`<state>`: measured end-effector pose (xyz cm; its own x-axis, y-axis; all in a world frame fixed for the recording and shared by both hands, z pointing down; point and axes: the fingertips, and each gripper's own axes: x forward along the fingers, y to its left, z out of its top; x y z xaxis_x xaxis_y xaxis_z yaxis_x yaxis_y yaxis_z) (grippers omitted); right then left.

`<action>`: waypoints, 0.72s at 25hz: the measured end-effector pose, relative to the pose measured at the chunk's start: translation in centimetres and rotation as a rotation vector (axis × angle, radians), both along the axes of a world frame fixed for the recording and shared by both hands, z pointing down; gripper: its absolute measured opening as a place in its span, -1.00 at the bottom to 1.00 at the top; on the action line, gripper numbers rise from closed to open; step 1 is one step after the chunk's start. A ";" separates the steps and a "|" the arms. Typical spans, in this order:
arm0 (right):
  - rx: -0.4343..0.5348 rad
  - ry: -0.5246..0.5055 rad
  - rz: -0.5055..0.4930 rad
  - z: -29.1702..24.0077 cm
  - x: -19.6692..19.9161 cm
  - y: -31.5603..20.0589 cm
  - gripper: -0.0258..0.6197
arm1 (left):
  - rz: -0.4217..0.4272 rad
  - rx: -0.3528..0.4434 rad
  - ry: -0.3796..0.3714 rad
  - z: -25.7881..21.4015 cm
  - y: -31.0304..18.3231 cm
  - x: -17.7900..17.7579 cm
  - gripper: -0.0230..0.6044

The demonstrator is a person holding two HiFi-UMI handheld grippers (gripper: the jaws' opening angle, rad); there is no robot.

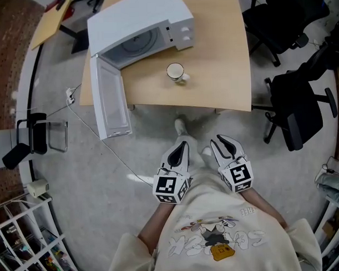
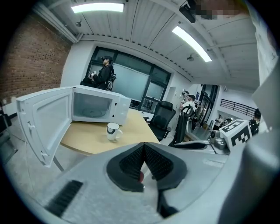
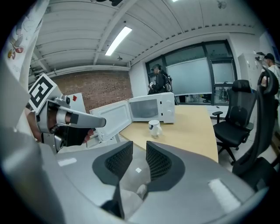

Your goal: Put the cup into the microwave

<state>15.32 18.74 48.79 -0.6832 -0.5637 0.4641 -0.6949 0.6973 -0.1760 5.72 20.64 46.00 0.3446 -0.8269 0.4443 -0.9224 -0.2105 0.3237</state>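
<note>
Tools sit side by side low before the person, both over the floor (image 1: pixel 76 163) and short of the counter (image 1: pixel 223 86). The left tool (image 1: pixel 184 144) has its jaws pressed together with nothing between them, as the left gripper view shows (image 2: pixel 143 146). The right tool (image 1: pixel 219 139) has its jaws standing apart and empty, a clear gap running between the ribbed pads (image 3: pixel 158 162). Both point toward the counter, well apart from the cup (image 1: pixel 175 72). The white cup stands upright on the bare wood, alone, near the front of the microwave (image 1: pixel 138 27) and a little to its right. The microwave's door (image 1: pixel 110 95) is swung fully open and reaches out past the counter's edge. Black office chairs (image 1: pixel 291 117) stand beside the counter on the right.
</note>
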 end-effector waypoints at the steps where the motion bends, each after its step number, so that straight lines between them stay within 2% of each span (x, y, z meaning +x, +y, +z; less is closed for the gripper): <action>1: -0.003 -0.002 -0.001 0.1 -0.5 -0.9 -0.61 | -0.002 -0.006 0.000 0.2 -0.7 -0.5 -0.91; 6: -0.002 0.009 -0.013 0.6 -4.0 -6.6 -0.61 | -0.005 -0.001 -0.007 1.2 -6.8 -4.2 -0.90; 8: -0.002 0.021 -0.004 0.5 -5.3 -9.2 -0.61 | 0.042 0.006 -0.040 2.0 -10.1 -5.7 -0.64; 10: 0.003 0.040 0.013 0.4 -6.4 -11.8 -0.61 | 0.097 0.002 -0.084 3.4 -13.3 -6.9 -0.21; 13: 0.012 0.058 0.041 0.0 -7.6 -15.1 -0.61 | 0.165 0.000 -0.154 5.5 -17.1 -8.2 -0.01; 16: 0.000 0.073 0.054 -0.2 -8.1 -17.1 -0.61 | 0.240 0.030 -0.242 8.4 -20.6 -8.3 0.31; 18: -0.022 0.086 0.061 -0.1 -7.9 -17.8 -0.62 | 0.280 0.059 -0.295 10.9 -22.6 -8.1 0.35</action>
<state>7.38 0.96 48.71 -0.6049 -0.5923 0.5323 -0.7492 0.6498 -0.1284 -2.36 -1.98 56.90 0.4245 -0.7465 0.5123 -0.8785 -0.4766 0.0336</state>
